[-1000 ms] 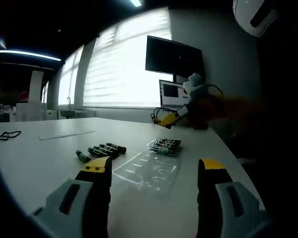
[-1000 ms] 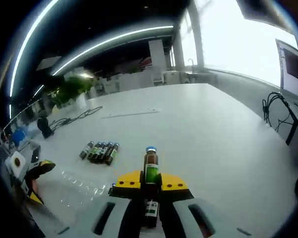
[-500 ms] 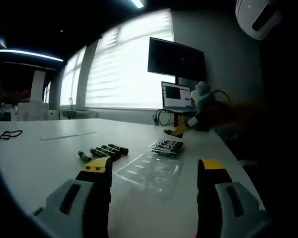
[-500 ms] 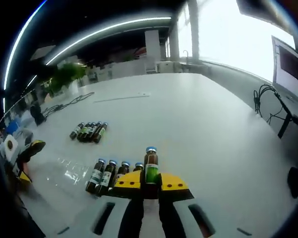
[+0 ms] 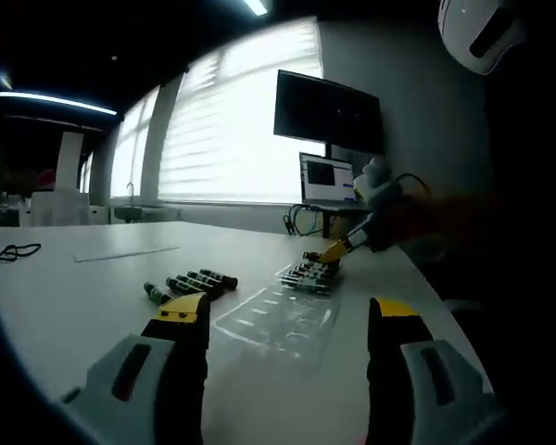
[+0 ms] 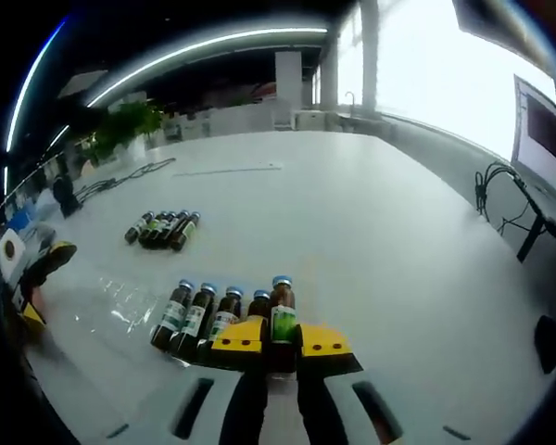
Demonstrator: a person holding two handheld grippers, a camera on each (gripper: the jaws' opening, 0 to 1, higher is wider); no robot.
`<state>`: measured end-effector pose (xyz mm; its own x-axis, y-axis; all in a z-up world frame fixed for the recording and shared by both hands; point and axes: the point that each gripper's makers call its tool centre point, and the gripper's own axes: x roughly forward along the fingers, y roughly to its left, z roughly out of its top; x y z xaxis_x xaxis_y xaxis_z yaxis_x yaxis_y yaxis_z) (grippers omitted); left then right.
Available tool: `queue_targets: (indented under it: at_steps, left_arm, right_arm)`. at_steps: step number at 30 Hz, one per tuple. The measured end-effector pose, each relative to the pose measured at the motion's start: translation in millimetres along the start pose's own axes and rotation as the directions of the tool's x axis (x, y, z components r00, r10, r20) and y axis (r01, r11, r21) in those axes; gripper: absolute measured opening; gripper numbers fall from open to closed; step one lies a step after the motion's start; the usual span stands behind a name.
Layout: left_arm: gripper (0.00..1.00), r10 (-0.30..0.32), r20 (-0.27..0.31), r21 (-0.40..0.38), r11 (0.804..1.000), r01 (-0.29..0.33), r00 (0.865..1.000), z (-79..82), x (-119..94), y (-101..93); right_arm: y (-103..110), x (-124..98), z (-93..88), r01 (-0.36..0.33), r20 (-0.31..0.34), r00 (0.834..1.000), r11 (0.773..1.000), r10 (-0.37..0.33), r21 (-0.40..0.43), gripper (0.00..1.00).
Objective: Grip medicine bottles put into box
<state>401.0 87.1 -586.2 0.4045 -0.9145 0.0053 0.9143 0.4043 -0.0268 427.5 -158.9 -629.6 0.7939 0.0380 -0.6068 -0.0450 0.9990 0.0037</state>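
So the right gripper (image 6: 274, 341) has its jaws pinched on a small brown medicine bottle (image 6: 281, 313) with a blue cap and green label, holding it low by the body so the capped end sticks out front. It's sitting right next to a row of four bottles (image 6: 200, 315) already lying side by side in the clear plastic tray (image 6: 111, 301), so my guess is this one is meant for the next slot at the end of that row. A second bunch of loose bottles (image 6: 160, 228) lies farther out on the white table (image 6: 371, 232), well apart from the tray, probably waiting their turn. The left gripper (image 5: 283, 320) is just hanging above the table with its jaws spread wide and nothing between them, pointed toward the tray (image 5: 283, 320). In the left gripper view you can see the right gripper (image 5: 345, 245) down at the tray's far end, over the packed bottles (image 5: 309, 273).
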Motion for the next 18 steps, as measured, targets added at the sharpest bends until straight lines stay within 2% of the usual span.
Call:
queue_targets:
  at_steps: [5,10,13,18]
  left_arm:
    - [0.61,-0.001,-0.001,-0.001,1.000,0.001,1.000,-0.2,0.5,-0.1]
    - [0.61,-0.001,-0.005,-0.001,1.000,0.001,1.000,-1.1,1.0,0.4]
    - [0.61,0.000,-0.006,-0.001,1.000,0.000,1.000,-1.4,1.3,0.9]
    - [0.61,0.003,-0.010,-0.001,1.000,-0.003,1.000,-1.9,1.9,1.5]
  right_arm:
    - [-1.6,-3.2,-0.5,-0.005,0.000,1.000,1.000,0.005,0.017,0.08]
    - [-5.7,-8.5,5.5,-0.002,0.030,1.000,1.000,0.001,0.029,0.09]
    - [-9.8,-10.9,15.1,0.021,0.079,0.997,1.000,-0.022,0.003,0.01]
    - [-4.8,-5.7,14.6,0.015,0.077,0.997,1.000,-0.015,-0.003,0.00]
